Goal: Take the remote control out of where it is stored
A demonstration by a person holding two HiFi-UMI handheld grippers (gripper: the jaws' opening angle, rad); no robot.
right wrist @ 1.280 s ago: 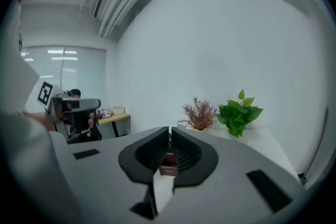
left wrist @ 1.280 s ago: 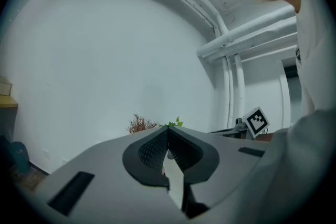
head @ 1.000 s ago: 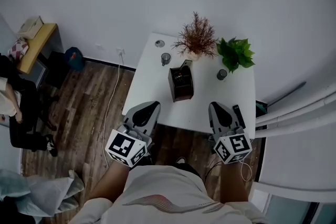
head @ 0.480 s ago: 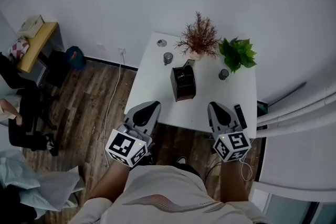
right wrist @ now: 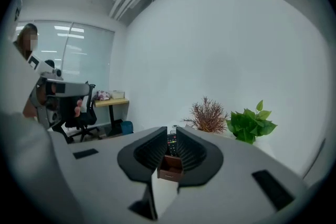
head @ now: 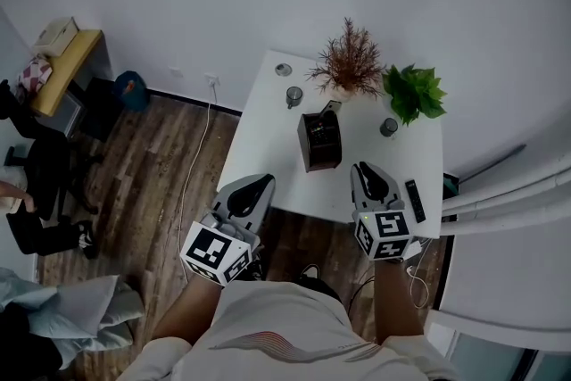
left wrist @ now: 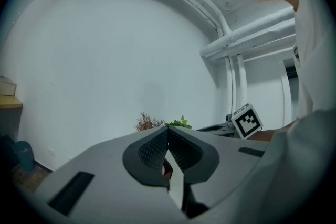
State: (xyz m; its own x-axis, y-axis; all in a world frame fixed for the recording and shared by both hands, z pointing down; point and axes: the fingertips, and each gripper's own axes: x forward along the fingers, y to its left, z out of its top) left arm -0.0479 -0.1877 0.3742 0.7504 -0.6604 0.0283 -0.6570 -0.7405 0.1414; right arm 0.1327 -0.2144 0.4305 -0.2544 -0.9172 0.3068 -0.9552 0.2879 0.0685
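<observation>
A dark brown holder box stands mid-table on the white table. A remote control sticks up from its far end. In the right gripper view the same box and the remote's button face show through the thin slit between my jaws. My right gripper hovers just right of the box near the table's front, nearly shut and empty. My left gripper hangs at the table's front left edge; its jaws meet, holding nothing.
A second black remote lies at the table's right edge. At the back stand a dried reddish plant, a green plant and small cups. A wooden desk and a seated person are far left.
My right gripper has moved forward and left, closer to the box. The left gripper has stayed put. The head view has shifted slightly.
</observation>
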